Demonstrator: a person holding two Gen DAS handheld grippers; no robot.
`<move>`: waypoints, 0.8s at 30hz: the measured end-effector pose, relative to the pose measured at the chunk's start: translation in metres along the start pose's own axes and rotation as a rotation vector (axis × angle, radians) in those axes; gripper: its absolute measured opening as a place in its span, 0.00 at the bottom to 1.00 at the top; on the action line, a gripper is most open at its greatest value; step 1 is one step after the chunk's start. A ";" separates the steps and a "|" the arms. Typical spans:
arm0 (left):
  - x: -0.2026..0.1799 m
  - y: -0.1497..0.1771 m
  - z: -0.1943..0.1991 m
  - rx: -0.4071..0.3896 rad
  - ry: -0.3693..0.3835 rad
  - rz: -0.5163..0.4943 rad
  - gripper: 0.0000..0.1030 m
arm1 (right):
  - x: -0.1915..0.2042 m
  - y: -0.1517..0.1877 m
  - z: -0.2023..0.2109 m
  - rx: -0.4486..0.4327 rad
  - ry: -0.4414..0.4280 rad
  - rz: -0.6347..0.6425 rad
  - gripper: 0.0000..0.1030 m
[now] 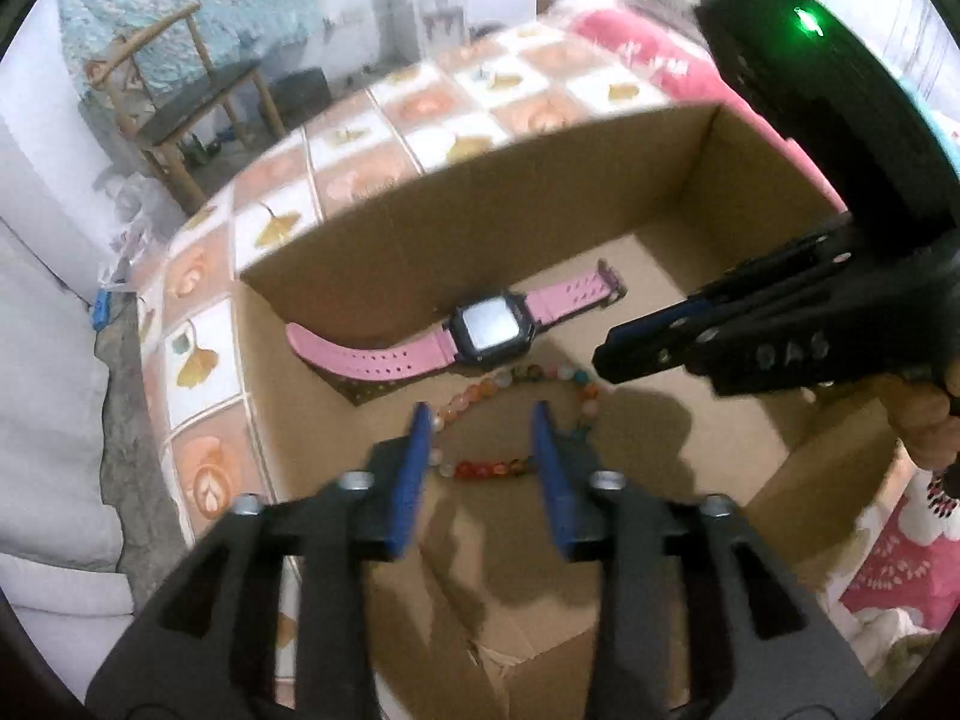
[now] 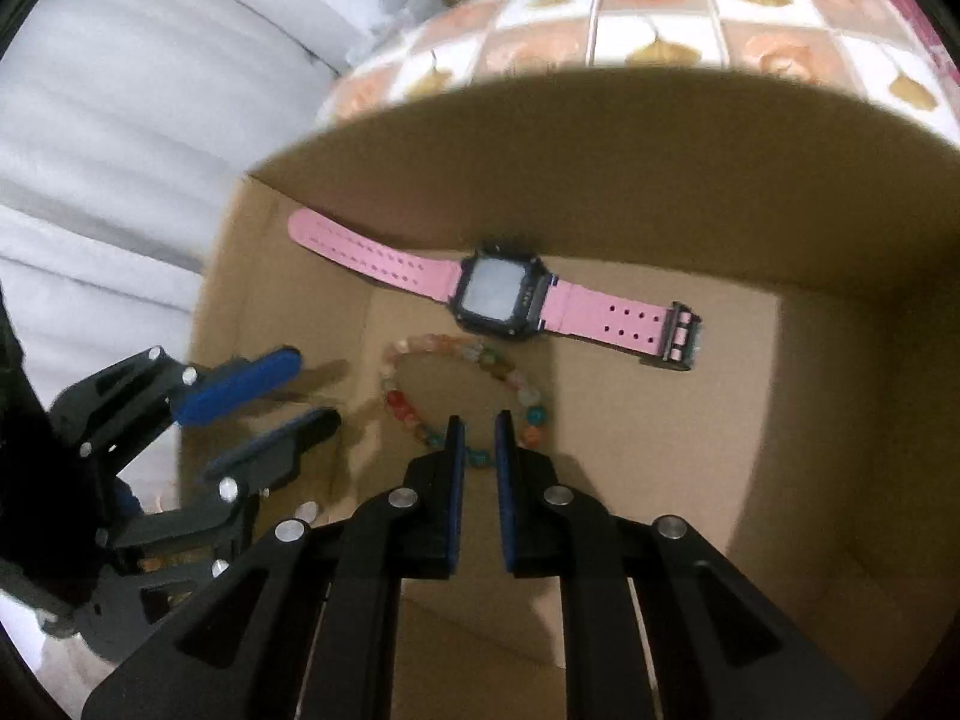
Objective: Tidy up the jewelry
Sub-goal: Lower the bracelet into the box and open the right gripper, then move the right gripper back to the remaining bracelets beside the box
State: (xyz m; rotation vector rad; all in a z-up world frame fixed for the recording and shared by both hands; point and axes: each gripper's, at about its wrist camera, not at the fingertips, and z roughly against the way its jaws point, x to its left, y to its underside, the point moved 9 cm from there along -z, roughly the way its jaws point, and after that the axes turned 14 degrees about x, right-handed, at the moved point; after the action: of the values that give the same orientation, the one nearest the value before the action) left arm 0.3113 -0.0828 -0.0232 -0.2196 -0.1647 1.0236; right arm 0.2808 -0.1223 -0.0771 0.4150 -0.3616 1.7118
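A pink-strapped watch (image 1: 480, 333) with a dark square face lies flat on the floor of a cardboard box (image 1: 480, 204), against its far wall; it also shows in the right wrist view (image 2: 498, 297). A bracelet of coloured beads (image 1: 516, 381) lies in a loop just in front of it, also in the right wrist view (image 2: 420, 408). My left gripper (image 1: 483, 414) is open and empty above the bracelet. My right gripper (image 2: 478, 420) hangs over the bracelet's near side with a narrow gap between its blue pads, holding nothing. Each gripper shows in the other's view: the right one (image 1: 606, 354), the left one (image 2: 315, 387).
The box (image 2: 600, 138) sits on a bed with a patchwork quilt (image 1: 384, 138) of orange and white squares. A pink cloth (image 1: 660, 60) lies behind the box. A wooden chair (image 1: 186, 108) stands beyond the bed. White bedding (image 2: 120, 138) lies to the left.
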 end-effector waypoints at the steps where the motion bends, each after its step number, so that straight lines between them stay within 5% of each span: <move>1: 0.001 0.003 0.010 -0.025 0.003 0.007 0.42 | 0.002 0.006 0.012 -0.032 -0.003 0.005 0.11; 4: 0.006 0.017 0.049 -0.122 0.016 0.042 0.54 | 0.010 0.027 0.054 -0.147 -0.026 0.043 0.12; 8: 0.014 0.050 0.102 -0.269 0.044 0.093 0.67 | 0.027 0.083 0.117 -0.342 -0.065 0.131 0.32; 12: 0.010 0.096 0.135 -0.384 0.087 0.122 0.77 | 0.043 0.140 0.137 -0.436 -0.131 0.210 0.33; 17: -0.005 0.143 0.121 -0.389 0.108 0.150 0.78 | 0.045 0.198 0.081 -0.379 -0.176 0.170 0.33; 22: -0.033 0.170 0.056 -0.284 0.218 0.228 0.78 | 0.028 0.202 0.008 -0.280 -0.260 0.002 0.33; 24: -0.043 0.170 0.032 -0.246 0.255 0.247 0.77 | 0.022 0.198 -0.004 -0.280 -0.222 -0.030 0.27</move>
State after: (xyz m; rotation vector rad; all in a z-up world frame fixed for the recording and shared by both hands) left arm 0.1409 -0.0312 -0.0377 -0.6024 -0.0307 1.2095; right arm 0.0825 -0.1356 -0.0725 0.4019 -0.7434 1.5610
